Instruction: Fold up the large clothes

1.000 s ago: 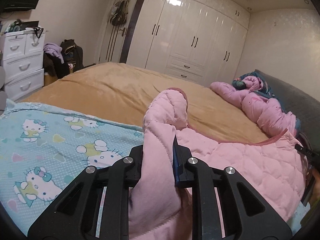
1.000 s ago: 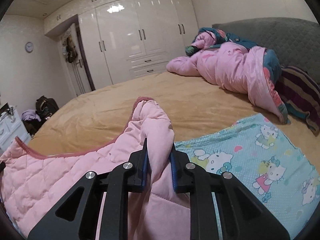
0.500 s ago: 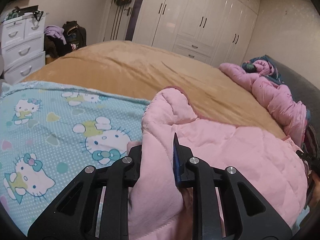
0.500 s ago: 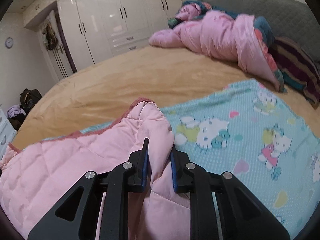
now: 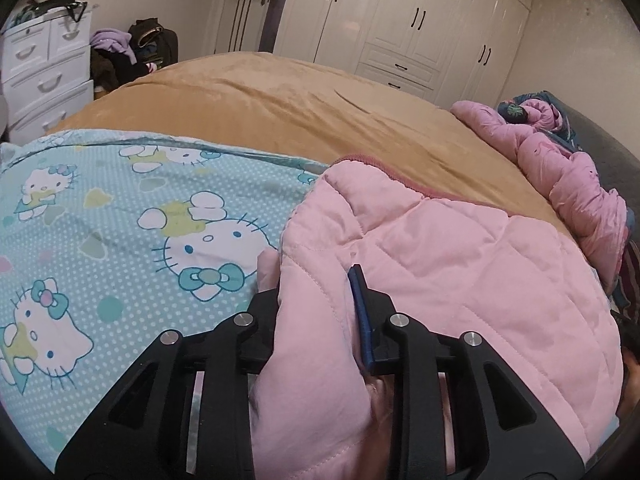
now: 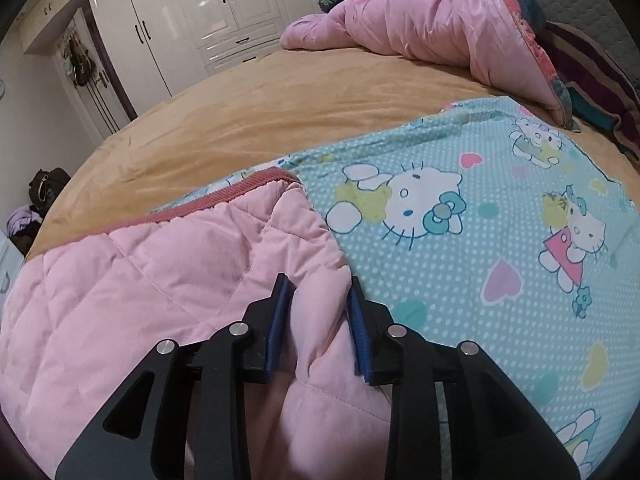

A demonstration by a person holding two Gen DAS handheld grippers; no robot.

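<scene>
A pink quilted blanket (image 5: 440,264) lies on a bed, folded over so its pink side faces up, on top of a turquoise cartoon-cat sheet (image 5: 100,216).

In the left wrist view, the left gripper (image 5: 316,300) is closed on a bunched corner of the blanket. The fabric fills the gap between the two black fingers and bulges over the left one; the blue pad (image 5: 362,320) of the right finger shows. From this grip the blanket spreads away to the right, and the sheet lies to the left.

In the right wrist view, the right gripper (image 6: 318,300) pinches another fold of the blanket (image 6: 160,280) between its blue pads (image 6: 278,320), jaws narrowly apart with cloth between them. Here the blanket spreads to the left, its dark pink trim (image 6: 240,192) along the far edge, and the sheet (image 6: 480,260) lies to the right.

Beyond is a tan bedspread (image 5: 280,104), a crumpled pink duvet (image 6: 420,16) near the headboard, and white wardrobes (image 5: 400,28).
</scene>
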